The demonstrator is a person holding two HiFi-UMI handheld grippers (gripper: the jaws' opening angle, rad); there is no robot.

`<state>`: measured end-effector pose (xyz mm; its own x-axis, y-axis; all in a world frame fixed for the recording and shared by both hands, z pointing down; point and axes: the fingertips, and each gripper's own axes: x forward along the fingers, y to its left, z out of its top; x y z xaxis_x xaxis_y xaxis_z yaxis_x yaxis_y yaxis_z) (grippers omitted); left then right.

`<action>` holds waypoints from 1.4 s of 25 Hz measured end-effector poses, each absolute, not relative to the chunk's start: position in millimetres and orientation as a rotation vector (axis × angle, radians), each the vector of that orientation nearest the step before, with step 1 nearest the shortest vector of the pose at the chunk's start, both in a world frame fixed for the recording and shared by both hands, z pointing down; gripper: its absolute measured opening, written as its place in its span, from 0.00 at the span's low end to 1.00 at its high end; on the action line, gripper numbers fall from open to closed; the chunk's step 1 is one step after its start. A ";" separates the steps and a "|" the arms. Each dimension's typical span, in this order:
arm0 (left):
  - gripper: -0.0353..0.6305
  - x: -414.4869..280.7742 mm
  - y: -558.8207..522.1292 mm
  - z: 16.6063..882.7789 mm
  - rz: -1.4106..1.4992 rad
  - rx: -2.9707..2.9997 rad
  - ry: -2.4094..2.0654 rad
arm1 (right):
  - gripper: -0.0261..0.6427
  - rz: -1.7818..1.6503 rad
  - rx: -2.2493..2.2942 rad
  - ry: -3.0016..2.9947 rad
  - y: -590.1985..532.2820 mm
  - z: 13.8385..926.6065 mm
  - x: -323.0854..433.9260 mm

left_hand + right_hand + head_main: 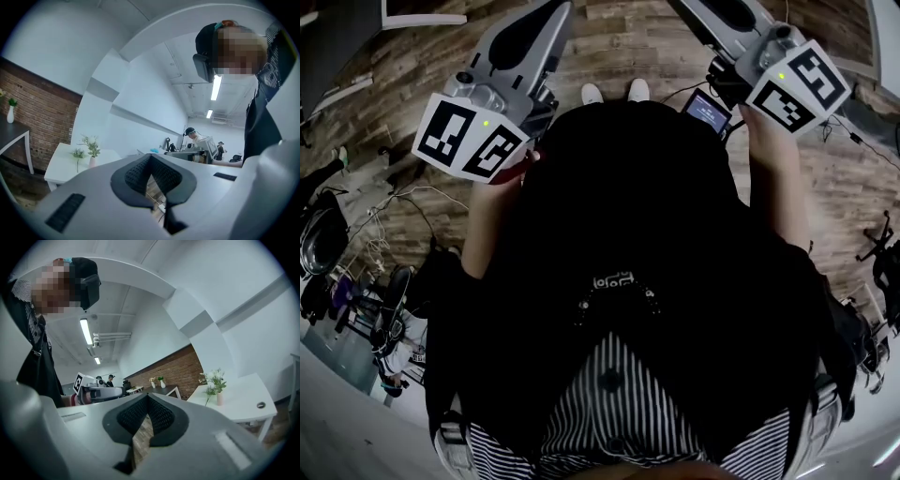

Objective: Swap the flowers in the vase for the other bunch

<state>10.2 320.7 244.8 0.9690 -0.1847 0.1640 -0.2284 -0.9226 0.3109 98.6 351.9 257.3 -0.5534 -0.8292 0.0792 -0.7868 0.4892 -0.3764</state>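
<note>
White rectangular counter point(243, 401) sits at 3 o'clock in the right gripper view, well apart from both tools. Left gripper point(151, 159) and right gripper point(148, 398) are closed and empty. Small pale vase point(219, 398) stands upright on the counter. White-and-green flowers point(214, 379) point to 12, long axis vertical. Spare green bunch point(208, 393) is just beside at 9. Judgement: close in, open one gripper, then pinch the stems low.
</note>
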 end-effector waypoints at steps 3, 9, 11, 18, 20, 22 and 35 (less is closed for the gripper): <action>0.06 27.9 324.6 248.2 0.203 2.796 -0.271 | 0.04 -0.554 -1.446 2.630 364.2 258.1 106.7; 0.06 58.9 333.0 251.2 0.242 2.822 -0.173 | 0.04 -0.474 -1.580 2.678 370.2 260.0 114.1; 0.06 66.2 330.4 249.9 0.223 2.813 -0.124 | 0.04 -0.467 -1.604 2.675 366.3 259.8 116.3; 0.06 92.9 298.9 256.6 0.235 2.844 0.015 | 0.04 -0.421 -1.697 2.663 331.7 254.8 123.4; 0.06 100.3 284.8 252.3 0.220 2.858 0.048 | 0.04 -0.414 -1.734 2.652 320.2 252.1 126.0; 0.06 105.3 269.6 246.5 0.204 2.867 0.073 | 0.04 -0.427 -1.755 2.647 307.0 250.8 127.1; 0.06 85.4 157.2 243.7 0.153 2.854 0.150 | 0.04 -0.425 -1.824 2.649 188.8 239.2 98.3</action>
<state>85.4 157.2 243.7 0.9890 0.1176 0.0901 0.0880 -0.9557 0.2808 98.3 188.8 239.2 -0.3642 -0.9024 0.2302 -0.9292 0.3353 -0.1557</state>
